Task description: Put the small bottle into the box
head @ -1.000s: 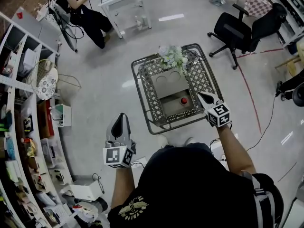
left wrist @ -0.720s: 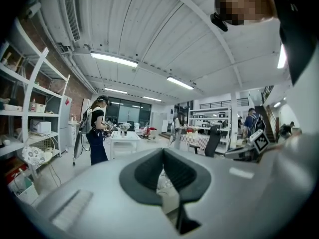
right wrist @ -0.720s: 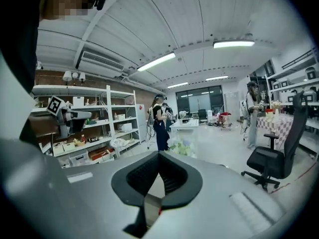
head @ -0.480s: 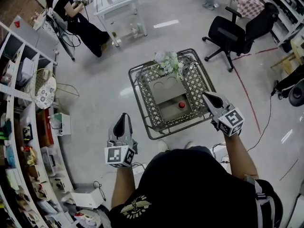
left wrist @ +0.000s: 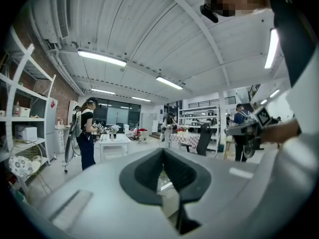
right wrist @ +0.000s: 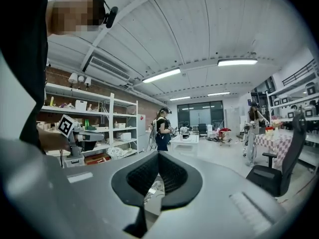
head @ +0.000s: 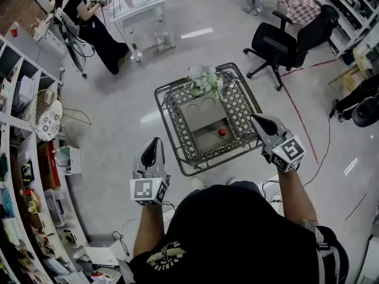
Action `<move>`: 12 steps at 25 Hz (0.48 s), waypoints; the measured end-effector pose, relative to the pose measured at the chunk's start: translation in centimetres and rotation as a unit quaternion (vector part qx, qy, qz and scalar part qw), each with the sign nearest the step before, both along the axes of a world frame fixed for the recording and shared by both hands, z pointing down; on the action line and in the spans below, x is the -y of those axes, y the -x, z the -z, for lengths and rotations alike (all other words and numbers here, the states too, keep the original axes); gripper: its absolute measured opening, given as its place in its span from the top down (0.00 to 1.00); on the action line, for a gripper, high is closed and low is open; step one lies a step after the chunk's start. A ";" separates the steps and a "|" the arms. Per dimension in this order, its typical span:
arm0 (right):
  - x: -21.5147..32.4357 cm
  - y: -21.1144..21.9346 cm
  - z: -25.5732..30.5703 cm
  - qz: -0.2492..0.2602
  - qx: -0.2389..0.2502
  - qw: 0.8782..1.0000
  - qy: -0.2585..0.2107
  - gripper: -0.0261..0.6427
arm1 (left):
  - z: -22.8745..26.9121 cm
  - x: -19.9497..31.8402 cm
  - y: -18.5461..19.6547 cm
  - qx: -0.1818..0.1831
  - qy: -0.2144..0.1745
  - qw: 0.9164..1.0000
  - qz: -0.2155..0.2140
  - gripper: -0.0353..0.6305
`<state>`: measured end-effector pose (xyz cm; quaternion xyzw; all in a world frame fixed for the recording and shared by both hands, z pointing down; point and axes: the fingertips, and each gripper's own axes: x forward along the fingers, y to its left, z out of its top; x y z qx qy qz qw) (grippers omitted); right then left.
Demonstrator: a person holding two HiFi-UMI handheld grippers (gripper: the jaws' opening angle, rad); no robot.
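Bottle [head: 222, 132] sits in the box [head: 200, 107], nearer the right gripper [head: 258, 122] than the left gripper [head: 152, 147]; both pinched together, empty.

**Bottle in box at table's centre**

The small bottle [head: 222, 132] sat in the box [head: 208, 142], which rested mid-way on the lattice table [head: 176, 132], with flowers [head: 204, 78] at the far end behind it. The left gripper [head: 152, 143] hung off the table's near-left side, and the right gripper [head: 257, 120] was at its right edge. Shelves [head: 23, 176] lined the left. An office chair [head: 284, 40] stood far right, with a work table [head: 139, 2] and a seated person [head: 89, 22] far left.
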<state>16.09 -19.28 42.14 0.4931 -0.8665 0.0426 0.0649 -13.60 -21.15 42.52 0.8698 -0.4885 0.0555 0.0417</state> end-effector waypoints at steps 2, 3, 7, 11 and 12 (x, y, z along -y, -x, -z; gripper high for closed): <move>0.1 0.4 0.2 -0.003 -0.005 1.000 -0.002 0.95 | -0.2 0.4 0.6 0.001 0.002 1.000 0.001 0.95; 0.1 0.7 0.4 -0.005 -0.007 1.000 -0.002 0.95 | -0.3 0.5 1.0 0.000 0.005 1.000 0.002 0.95; -0.1 1.6 0.7 -0.011 -0.014 1.000 -0.002 0.95 | -0.6 0.8 1.7 0.002 0.006 1.000 -0.008 0.95; -0.1 1.9 0.4 -0.011 -0.014 1.000 0.002 0.95 | -1.0 1.0 1.5 -0.003 0.003 1.000 -0.012 0.95; 0.0 2.0 0.2 -0.012 -0.011 1.000 0.004 0.95 | -1.1 1.1 1.4 -0.007 0.006 1.000 -0.012 0.95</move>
